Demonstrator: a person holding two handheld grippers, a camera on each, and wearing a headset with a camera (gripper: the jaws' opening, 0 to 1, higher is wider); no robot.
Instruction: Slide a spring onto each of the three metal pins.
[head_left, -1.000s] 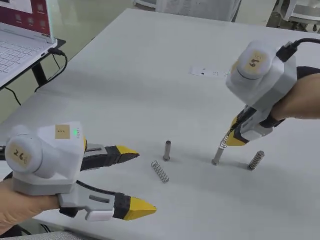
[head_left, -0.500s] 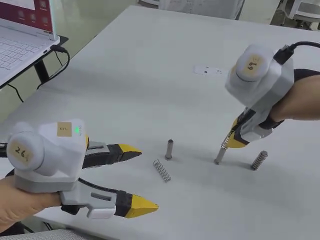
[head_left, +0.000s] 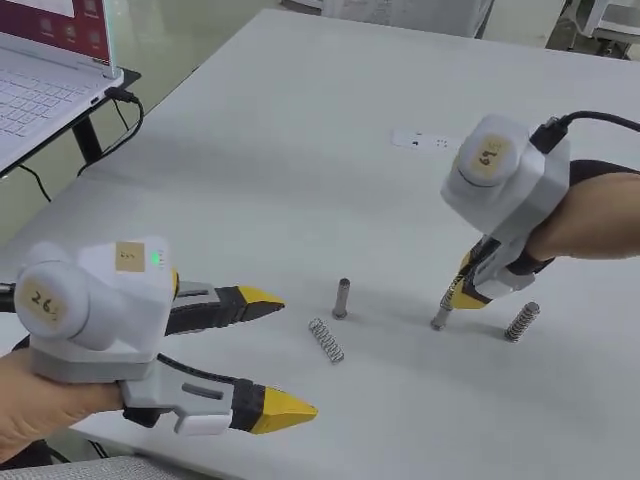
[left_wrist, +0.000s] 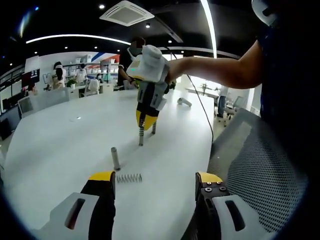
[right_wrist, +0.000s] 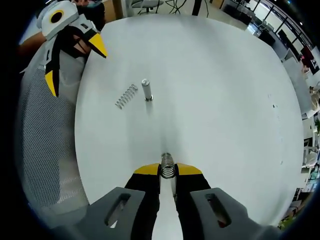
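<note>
My right gripper (head_left: 462, 296) is shut on a spring (right_wrist: 167, 166) and holds it over the upper end of the middle pin (head_left: 441, 316), which leans a little. A bare upright pin (head_left: 342, 299) stands to its left, and a loose spring (head_left: 325, 341) lies flat on the white table just in front of that pin. The far right pin wears a spring (head_left: 520, 321). Open and empty, my left gripper (head_left: 280, 355) hovers at the near left, its tips short of the loose spring (left_wrist: 129, 177) and the bare pin (left_wrist: 115, 158).
A laptop (head_left: 40, 80) sits on a side stand at the far left, with a black cable (head_left: 120, 110) hanging from it. A small white label (head_left: 425, 140) lies on the table behind the pins. A mesh chair (left_wrist: 260, 165) stands by the near edge.
My right gripper has sunk a little, carrying the spring lower along the middle pin. The left gripper has stayed open and nearly still.
</note>
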